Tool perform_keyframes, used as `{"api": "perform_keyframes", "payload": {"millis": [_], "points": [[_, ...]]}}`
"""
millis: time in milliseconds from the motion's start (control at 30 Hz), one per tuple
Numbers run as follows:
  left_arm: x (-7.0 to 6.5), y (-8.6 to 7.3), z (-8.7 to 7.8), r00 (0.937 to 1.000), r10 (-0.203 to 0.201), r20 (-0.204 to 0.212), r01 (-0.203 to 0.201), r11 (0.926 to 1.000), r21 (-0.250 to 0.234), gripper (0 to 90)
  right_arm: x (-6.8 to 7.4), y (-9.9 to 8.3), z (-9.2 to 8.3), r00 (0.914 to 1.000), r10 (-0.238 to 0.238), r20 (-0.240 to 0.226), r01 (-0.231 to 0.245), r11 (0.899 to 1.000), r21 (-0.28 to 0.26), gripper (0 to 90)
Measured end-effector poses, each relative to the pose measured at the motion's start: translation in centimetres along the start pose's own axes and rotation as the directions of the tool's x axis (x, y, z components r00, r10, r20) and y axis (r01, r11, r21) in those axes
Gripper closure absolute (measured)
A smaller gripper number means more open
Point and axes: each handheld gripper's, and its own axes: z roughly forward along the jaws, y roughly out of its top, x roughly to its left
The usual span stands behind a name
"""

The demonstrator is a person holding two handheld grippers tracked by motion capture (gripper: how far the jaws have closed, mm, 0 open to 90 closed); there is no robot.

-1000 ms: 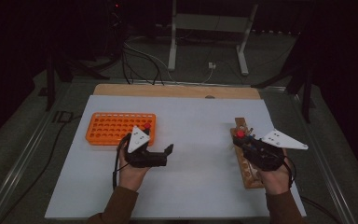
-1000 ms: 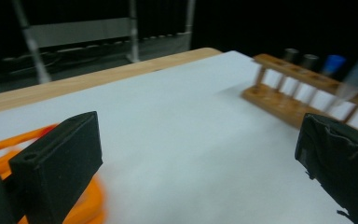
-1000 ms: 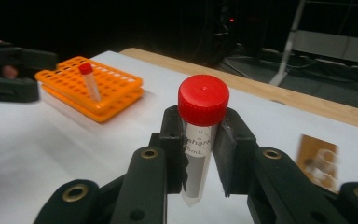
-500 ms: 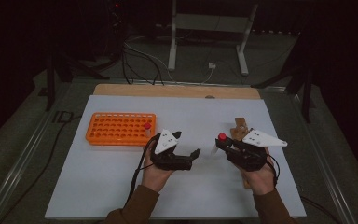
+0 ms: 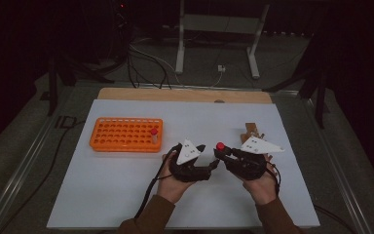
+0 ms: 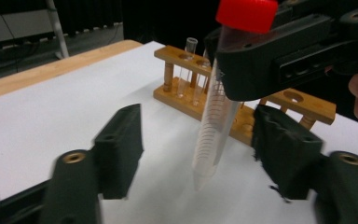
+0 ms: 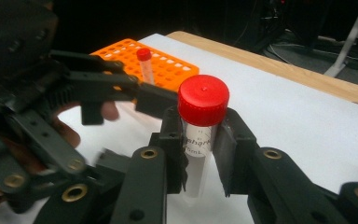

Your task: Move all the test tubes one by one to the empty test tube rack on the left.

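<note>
Right gripper [image 5: 222, 152]: its two black jaws are squeezed tight on the tube, just under the cap.
Tube [image 7: 199, 154]: it stands almost straight up in the right gripper. It is see-through, with little lines down its side and a pointy tip at the bottom. The tip hangs over the white mat and does not touch it.
Cap [image 7: 203, 99]: red and round, sitting on top of the tube, above the right jaws.
Left gripper [image 5: 211, 168]: its jaws have just been closing. They are partly apart now, one on each side of the tube's lower half. The pads do not touch the tube yet.
Two grippers: they are very close and point at each other, with the tube between them.
Hands: the left hand [image 5: 171, 180] and the right hand [image 5: 260, 184] each hold a gripper from below.
Wood rack [image 6: 242, 100]: just behind the tube in the left gripper view, with thin glass tubes [image 6: 186, 65] standing in it.
Orange rack [image 5: 126, 134]: off to the left of the left gripper, with one small red-capped tube [image 5: 154, 135] standing in it.
Mat [image 5: 102, 185]: white, under both grippers and both racks.
</note>
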Motion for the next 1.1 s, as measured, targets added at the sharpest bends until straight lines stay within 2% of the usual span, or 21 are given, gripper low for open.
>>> {"api": "perform_keyframes", "payload": {"millis": [67, 200, 267, 367, 533, 633, 667, 900, 933, 1000, 1033, 1100], "points": [[-0.1, -0.1, 0.2, 1.0, 0.002, 0.005, -0.002, 0.9999, 0.015, 42.8, 0.1, 0.0, 0.2, 1.0, -0.004, -0.005, 0.004, 1.0, 0.002, 74.8], [-0.4, -0.2, 0.5, 0.9999, 0.0, -0.015, 0.001, 0.9996, 0.03, 57.1, 0.4, -0.1, 0.3, 0.9999, -0.006, -0.012, 0.006, 1.0, 0.009, 74.8], [-0.4, -0.3, 0.5, 1.0, -0.002, 0.002, 0.002, 0.9996, 0.027, 60.6, 0.4, -0.1, 0.4, 0.9999, -0.008, -0.01, 0.008, 1.0, 0.01, 74.8], [-0.6, -0.4, 0.5, 0.9999, 0.008, 0.011, -0.009, 0.9996, 0.028, 71.5, 0.3, -0.2, 0.5, 0.9999, -0.004, -0.012, 0.004, 1.0, 0.016, 74.8], [-0.8, -0.6, 0.6, 0.9992, 0.036, 0.014, -0.037, 0.9989, 0.028, 74.5, 0.3, -0.3, 0.5, 0.9999, 0.003, -0.012, -0.002, 1.0, 0.018, 74.4], [-0.7, -0.6, 0.6, 0.9992, 0.038, 0.009, -0.038, 0.9988, 0.031, 75.0, 0.1, -0.3, 0.4, 0.9999, 0.007, -0.015, -0.007, 1.0, 0.016, 72.9], [-0.6, -0.6, 0.6, 0.9994, 0.035, 0.005, -0.035, 0.999, 0.029, 75.0, 0.1, -0.3, 0.3, 0.9997, 0.015, -0.021, -0.015, 1.0, 0.011, 70.7], [0.0, -0.8, 0.1, 0.9997, 0.021, -0.011, -0.021, 0.9996, 0.02, 75.1, -0.8, -0.9, -0.5, 0.9986, 0.039, -0.035, -0.04, 0.999, -0.014, 38.6], [0.1, -0.8, 0.0, 0.9997, 0.02, -0.012, -0.019, 0.9996, 0.02, 75.1, -0.8, -0.9, -0.5, 0.9986, 0.039, -0.035, -0.04, 0.999, -0.014, 38.6], [0.3, -0.9, -0.2, 0.9997, 0.014, -0.02, -0.014, 0.9997, 0.021, 75.1, -1.0, -1.1, -0.7, 0.9993, 0.035, -0.013, -0.035, 0.999, -0.018, 32.3], [0.6, -1.0, -0.4, 0.9996, 0.009, -0.028, -0.009, 0.9998, 0.02, 75.1, -1.1, -1.3, -0.9, 0.9995, 0.032, 0.006, -0.032, 0.999, -0.019, 24.6], [0.7, -1.0, -0.5, 0.9994, 0.007, -0.033, -0.007, 0.9998, 0.021, 75.1, -1.2, -1.5, -1.1, 0.9991, 0.029, 0.031, -0.028, 0.999, -0.019, 18.2]]}}
